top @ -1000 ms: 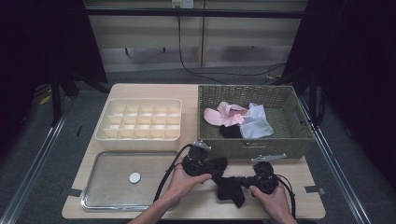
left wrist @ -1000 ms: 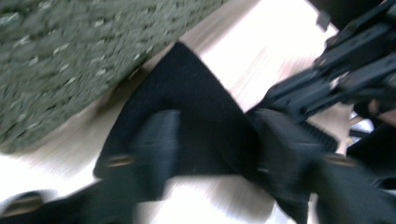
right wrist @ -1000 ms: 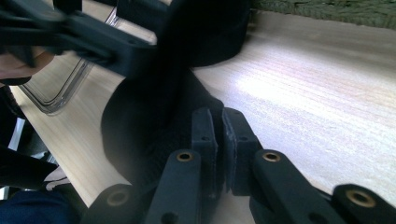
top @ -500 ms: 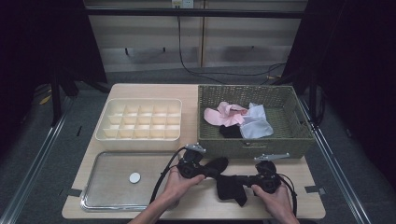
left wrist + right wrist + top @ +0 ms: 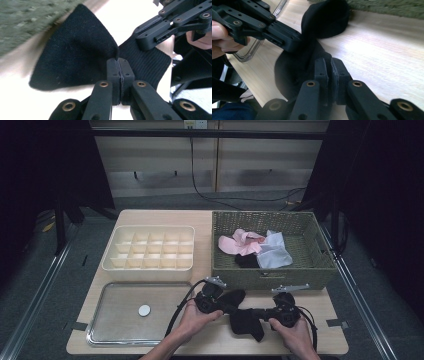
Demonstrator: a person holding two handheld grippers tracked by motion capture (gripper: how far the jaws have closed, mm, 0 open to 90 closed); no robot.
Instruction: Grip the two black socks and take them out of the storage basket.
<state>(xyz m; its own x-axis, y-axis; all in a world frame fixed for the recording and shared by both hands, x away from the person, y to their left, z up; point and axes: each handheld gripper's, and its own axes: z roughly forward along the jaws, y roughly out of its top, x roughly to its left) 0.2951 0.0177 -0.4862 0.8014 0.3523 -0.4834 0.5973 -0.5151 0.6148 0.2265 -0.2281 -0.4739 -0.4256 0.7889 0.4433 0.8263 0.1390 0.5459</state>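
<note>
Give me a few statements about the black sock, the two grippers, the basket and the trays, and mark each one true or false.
1. The left gripper is clamped on the black sock. True; its jaws have just been closing and now pinch the fabric.
2. The right gripper hangs open above the table. False; it is shut on the same sock.
3. The wicker basket holds pink and white cloth items. True.
4. The divided organizer tray has a sock in one compartment. False; its compartments look empty.
5. A small round white object lies in the clear tray. True.
6. The sock lies inside the basket. False; it is on the table in front of it.
</note>
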